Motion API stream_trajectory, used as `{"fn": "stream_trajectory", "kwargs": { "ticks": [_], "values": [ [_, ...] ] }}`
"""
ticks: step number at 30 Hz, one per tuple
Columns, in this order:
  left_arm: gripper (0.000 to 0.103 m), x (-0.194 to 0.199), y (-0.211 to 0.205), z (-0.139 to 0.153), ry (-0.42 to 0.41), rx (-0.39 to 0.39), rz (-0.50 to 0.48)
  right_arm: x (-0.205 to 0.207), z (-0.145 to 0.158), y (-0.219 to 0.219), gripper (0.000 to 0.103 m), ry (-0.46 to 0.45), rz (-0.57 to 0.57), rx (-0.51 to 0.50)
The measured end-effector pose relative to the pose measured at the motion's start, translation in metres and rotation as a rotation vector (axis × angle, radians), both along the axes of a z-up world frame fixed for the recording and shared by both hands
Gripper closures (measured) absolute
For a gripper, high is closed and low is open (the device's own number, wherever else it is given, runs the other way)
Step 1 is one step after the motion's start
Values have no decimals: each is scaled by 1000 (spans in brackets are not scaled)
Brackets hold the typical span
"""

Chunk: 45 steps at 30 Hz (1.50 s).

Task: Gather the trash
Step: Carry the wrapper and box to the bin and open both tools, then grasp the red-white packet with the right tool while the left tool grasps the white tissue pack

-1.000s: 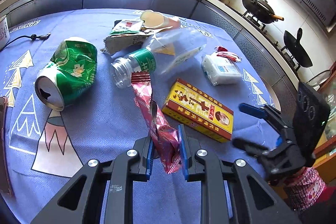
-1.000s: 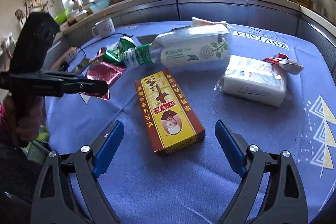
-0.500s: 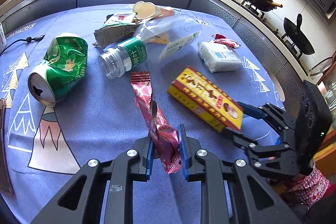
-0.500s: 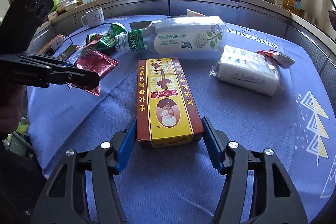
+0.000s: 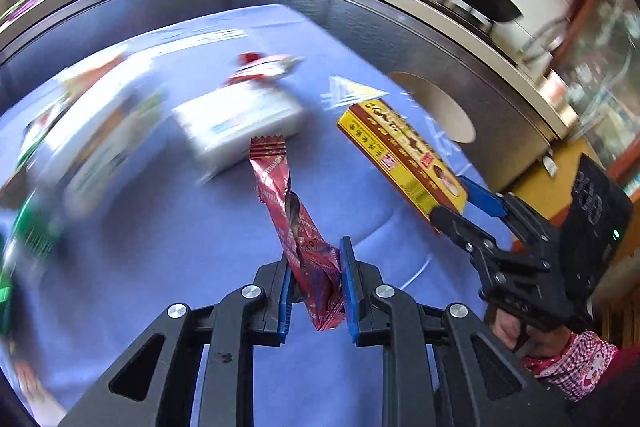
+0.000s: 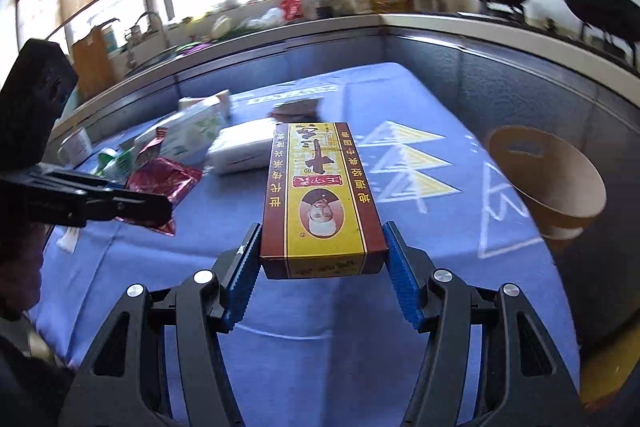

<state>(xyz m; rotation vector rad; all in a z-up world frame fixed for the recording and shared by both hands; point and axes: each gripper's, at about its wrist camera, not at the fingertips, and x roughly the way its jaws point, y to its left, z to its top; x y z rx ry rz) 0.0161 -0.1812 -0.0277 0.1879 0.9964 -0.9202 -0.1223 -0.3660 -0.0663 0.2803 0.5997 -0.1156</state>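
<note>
My left gripper [image 5: 315, 273] is shut on a crumpled red foil wrapper [image 5: 296, 223] and holds it above the blue tablecloth. My right gripper [image 6: 322, 263] is shut on a yellow and brown carton [image 6: 320, 195], lifted off the table; it also shows in the left wrist view [image 5: 400, 155], at the right, tilted. The left gripper with the wrapper [image 6: 160, 187] shows at the left of the right wrist view. A white tissue pack [image 5: 240, 123], a plastic bottle [image 6: 192, 131] and a green can [image 6: 116, 159] lie on the cloth, blurred.
A brown paper bin [image 6: 552, 179] stands at the table's right edge, open at the top. A steel kitchen counter [image 6: 500, 31] with pans and bottles runs behind the table. The blue cloth [image 5: 160, 247] covers the table.
My right gripper has closed on the carton and lifted it off the table toward the right. Both views have swung right; the left gripper keeps the wrapper.
</note>
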Motion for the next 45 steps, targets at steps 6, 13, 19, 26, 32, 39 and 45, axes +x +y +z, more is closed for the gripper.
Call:
{"fn": "stream_trajectory", "kwargs": {
  "ticks": [6,13,19,26,32,39,45],
  "values": [
    [82,23,-140,11,90,-22,-228,-10,8,-108,45,-9,-248,109],
    [82,45,-285,-3,215,-5,-335,-3,-12,-201,45,26,-418,212],
    [75,55,-344,-38,242,92,-303,9,-32,-236,44,53,-444,280],
    [59,58,-348,-45,221,131,-236,11,-23,-229,35,8,-458,232],
    [59,45,-296,-13,178,42,-237,-6,-12,-202,43,-62,-438,273],
    [59,3,-161,-3,133,-54,-232,21,3,-150,47,-77,-232,362],
    [59,-4,-35,-22,132,-22,-81,96,1,-78,47,-3,54,539]
  ]
}}
